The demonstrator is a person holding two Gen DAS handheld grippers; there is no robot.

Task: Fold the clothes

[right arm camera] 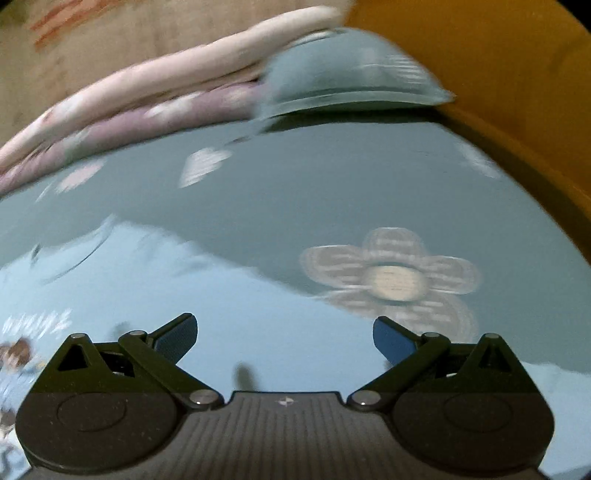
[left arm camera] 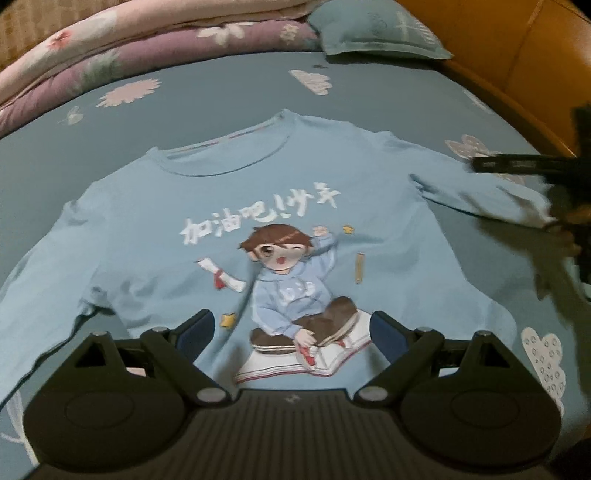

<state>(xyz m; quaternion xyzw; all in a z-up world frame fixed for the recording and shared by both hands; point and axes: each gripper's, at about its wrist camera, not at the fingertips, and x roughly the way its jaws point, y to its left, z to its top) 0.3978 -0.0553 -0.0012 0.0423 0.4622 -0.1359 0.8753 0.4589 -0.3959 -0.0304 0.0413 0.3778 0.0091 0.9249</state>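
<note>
The bed (left arm camera: 388, 110) was covered with a grey-blue sheet printed with pale flowers and clouds. A light blue long-sleeved shirt (left arm camera: 184, 206) lay flat on it, front up, collar toward the far end, showing a cartoon child seated on an open book beneath white lettering. At the far end lay a stack of folded floral quilts (left arm camera: 122, 48) in pink and mauve, with a grey-blue pillow (left arm camera: 376, 33) just beside them. An orange-brown bed frame (left arm camera: 517, 74) bordered the right edge.

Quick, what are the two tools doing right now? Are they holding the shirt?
Left tool: open, holding nothing, above the shirt.
Right tool: open, holding nothing.
</note>
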